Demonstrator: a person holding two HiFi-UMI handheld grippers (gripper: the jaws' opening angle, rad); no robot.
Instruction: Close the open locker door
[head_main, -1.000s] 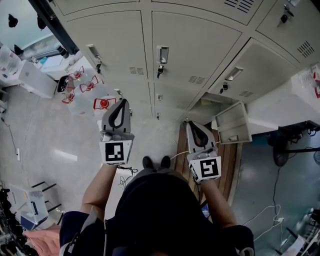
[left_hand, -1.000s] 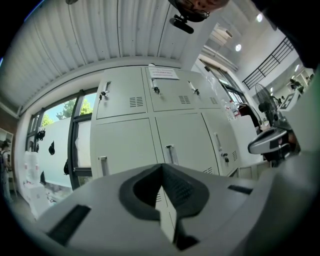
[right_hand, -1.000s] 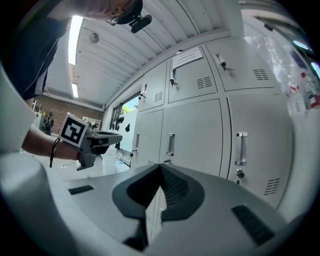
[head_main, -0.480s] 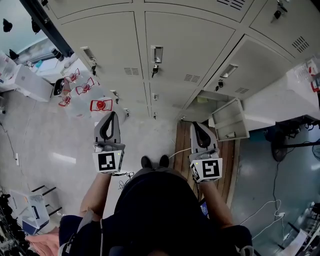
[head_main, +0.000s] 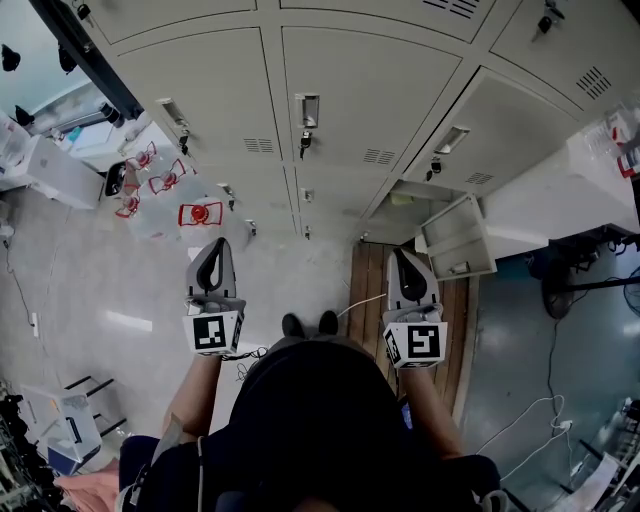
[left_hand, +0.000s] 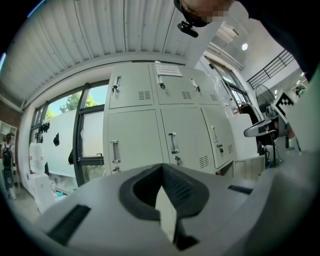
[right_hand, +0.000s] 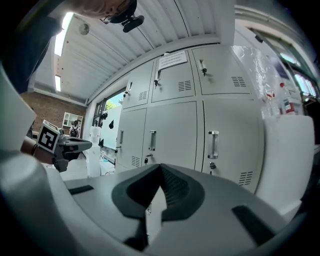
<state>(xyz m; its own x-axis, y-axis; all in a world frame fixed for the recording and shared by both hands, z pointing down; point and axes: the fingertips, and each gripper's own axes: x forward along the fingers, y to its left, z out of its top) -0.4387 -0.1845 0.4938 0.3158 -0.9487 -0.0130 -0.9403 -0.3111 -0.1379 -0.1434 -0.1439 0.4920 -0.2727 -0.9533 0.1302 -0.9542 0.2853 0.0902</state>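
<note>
We hold both pairs of tongs out toward the grey lockers (head_main: 350, 90). The left tongs (head_main: 218, 246) are pressed together with nothing between them, and so are the right tongs (head_main: 402, 254). The open locker door (head_main: 458, 238) belongs to the bottom row and stands swung out toward us, just right of the right tongs in the head view. Neither pair touches it.

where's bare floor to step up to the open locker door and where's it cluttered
Free: grey floor left of the left gripper, below the clear jugs; wooden boards beneath the right gripper, before the open locker door. Crowded: right of the door, white table, fan, cables.
</note>
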